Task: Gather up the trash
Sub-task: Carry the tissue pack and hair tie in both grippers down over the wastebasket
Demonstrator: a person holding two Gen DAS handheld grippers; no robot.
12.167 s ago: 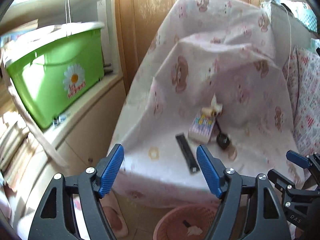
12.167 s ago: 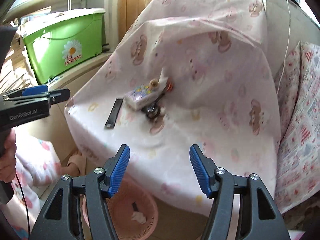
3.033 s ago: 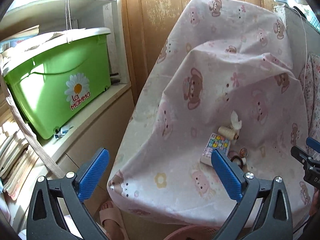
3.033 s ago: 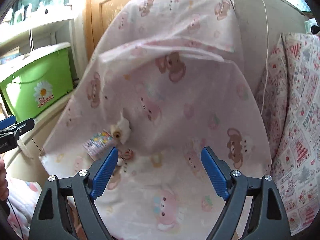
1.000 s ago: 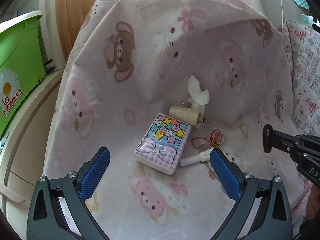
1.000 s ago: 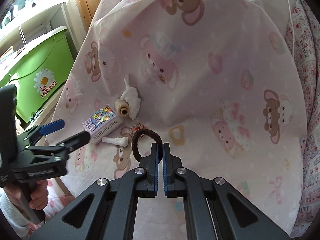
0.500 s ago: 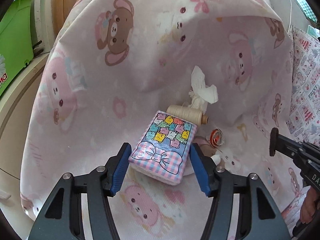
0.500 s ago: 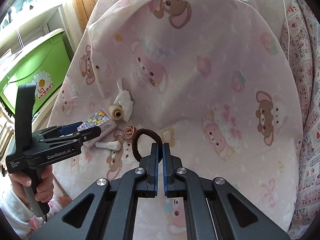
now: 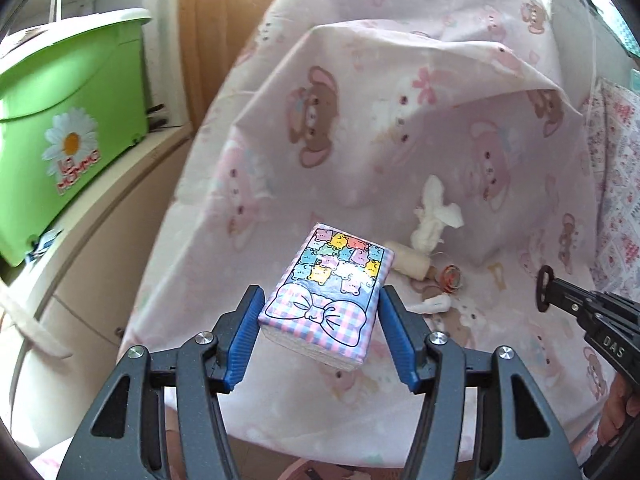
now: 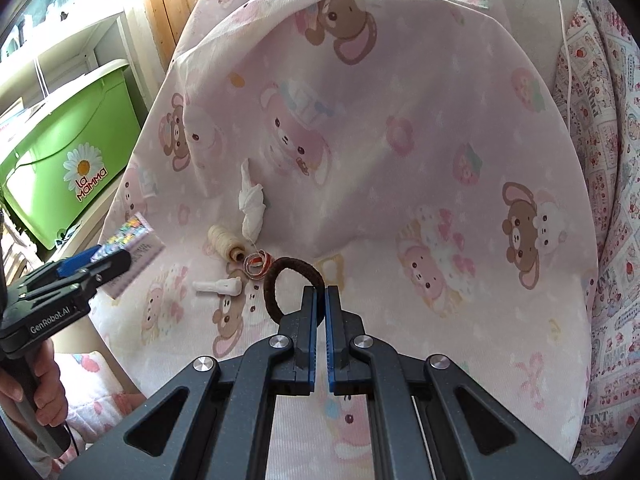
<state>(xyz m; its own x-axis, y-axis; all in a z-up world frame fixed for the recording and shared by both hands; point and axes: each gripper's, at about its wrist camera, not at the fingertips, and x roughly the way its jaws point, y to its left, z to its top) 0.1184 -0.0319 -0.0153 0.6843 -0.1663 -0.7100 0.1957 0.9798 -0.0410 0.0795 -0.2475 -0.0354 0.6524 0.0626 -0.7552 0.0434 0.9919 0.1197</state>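
My left gripper (image 9: 322,304) is shut on a tissue pack (image 9: 330,292) with a bear and bow print and holds it lifted above the pink bear cloth (image 9: 400,128). My right gripper (image 10: 320,294) is shut on a dark brown hair tie (image 10: 290,280) and holds it above the cloth; it shows at the right of the left wrist view (image 9: 544,294). On the cloth lie a crumpled white tissue (image 10: 252,204), a cream thread spool (image 10: 226,244), a red-white coil (image 10: 258,262) and a small white plastic piece (image 10: 218,286).
A green storage bin (image 9: 60,128) stands on a ledge at the left. A wooden door (image 10: 176,8) is behind the covered seat. A patterned cushion (image 10: 608,160) lies at the right. A pink basket rim (image 9: 304,474) shows below the cloth's front edge.
My left gripper closed on the tissue pack and lifted it off the cloth. My right gripper still holds the hair tie, almost unmoved.
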